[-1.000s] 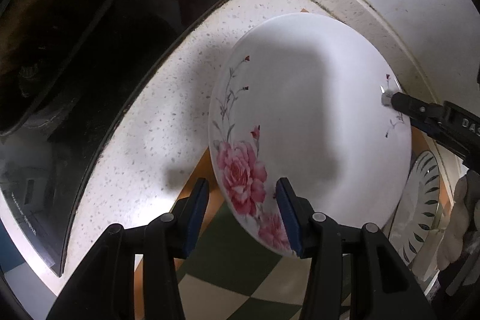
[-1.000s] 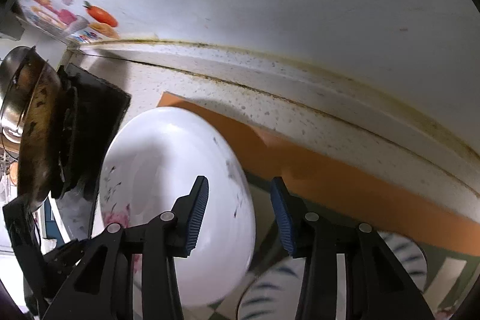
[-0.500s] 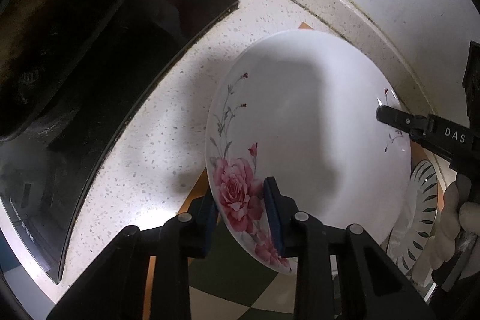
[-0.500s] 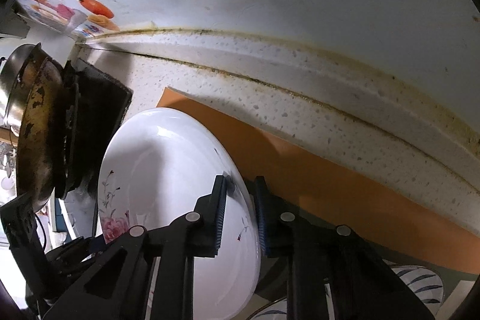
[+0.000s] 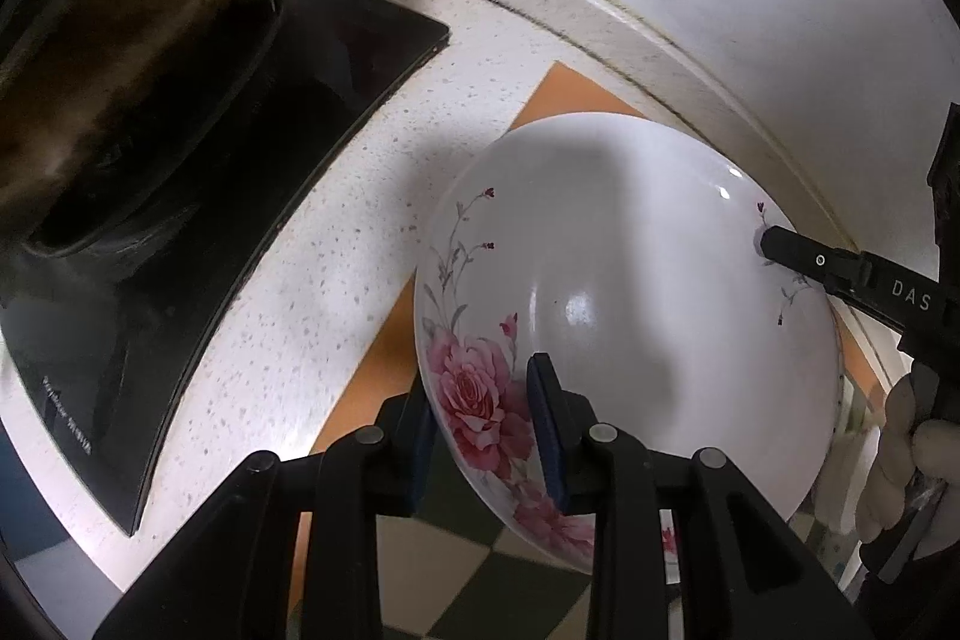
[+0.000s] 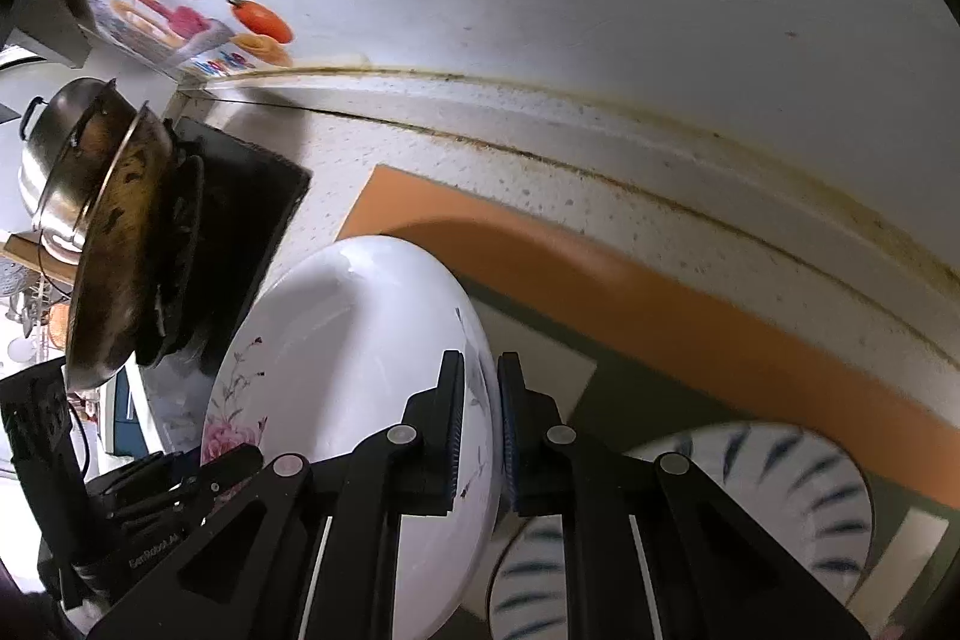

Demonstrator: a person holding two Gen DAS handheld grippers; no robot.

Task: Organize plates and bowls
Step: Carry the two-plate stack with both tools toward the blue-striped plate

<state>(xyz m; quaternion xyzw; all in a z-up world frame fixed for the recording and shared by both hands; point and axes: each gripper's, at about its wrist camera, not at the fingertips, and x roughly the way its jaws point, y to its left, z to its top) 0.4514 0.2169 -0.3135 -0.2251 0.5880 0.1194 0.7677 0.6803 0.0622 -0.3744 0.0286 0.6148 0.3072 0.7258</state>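
Both jaws of the left gripper [image 5: 483, 436] were clamped on the near rim of the white plate [image 5: 630, 292], one blue pad under the rim and the other pressing on the painted pink rose inside it. From the left wrist view the plate was held tilted above the speckled tabletop [image 5: 288, 292] and an orange mat [image 5: 558, 91], with a black stove top [image 5: 252, 148] and a browned pan [image 5: 132, 10] off to the left. At the plate's far edge the tip of the right gripper [image 5: 765, 241] met the rim, and a pale gloved hand [image 5: 900, 460] showed at the right border. From the right wrist view the right gripper [image 6: 480, 430] was pinched tight on the thin rim of the white plate [image 6: 348, 358], its jaws having just finished closing with the rim between them. The plate stood on edge here, hollow side turned left. Below it lay a blue-striped plate [image 6: 798, 478] on the checked part of the mat, while the left gripper [image 6: 234, 463] gripped the plate's opposite, flowered edge at lower left.
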